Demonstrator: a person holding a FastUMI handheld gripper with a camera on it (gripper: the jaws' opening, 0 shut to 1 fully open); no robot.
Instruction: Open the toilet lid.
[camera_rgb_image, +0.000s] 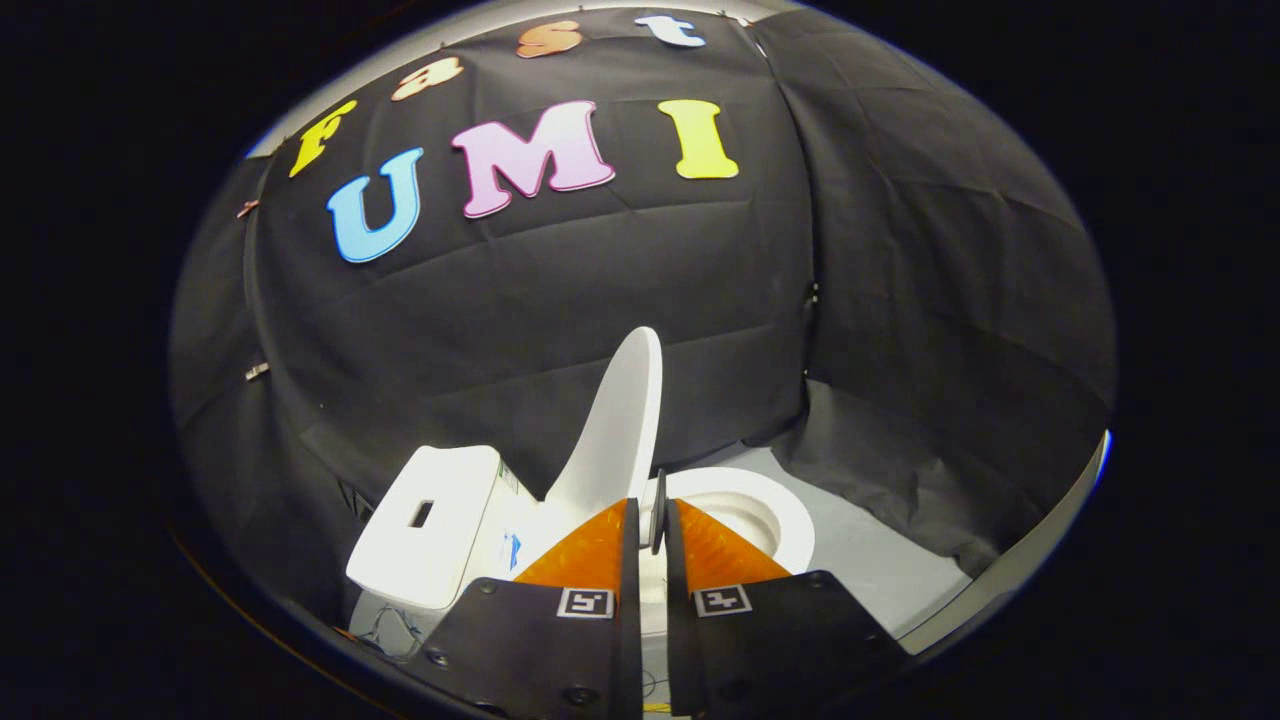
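Note:
The white toilet lid (622, 420) stands raised, close to upright, between the tank (430, 515) and the open seat and bowl (775, 512). My gripper (652, 512) is nearly closed, and the lid's thin side edge runs down into the narrow gap between the two fingers. Both fingers press on that edge. The lower part of the lid and its hinge are hidden behind the fingers.
The tank has a small dark slot on its top. Grey floor (880, 565) lies beyond the bowl. Black cloth walls (900, 330) close in behind the toilet and beside it.

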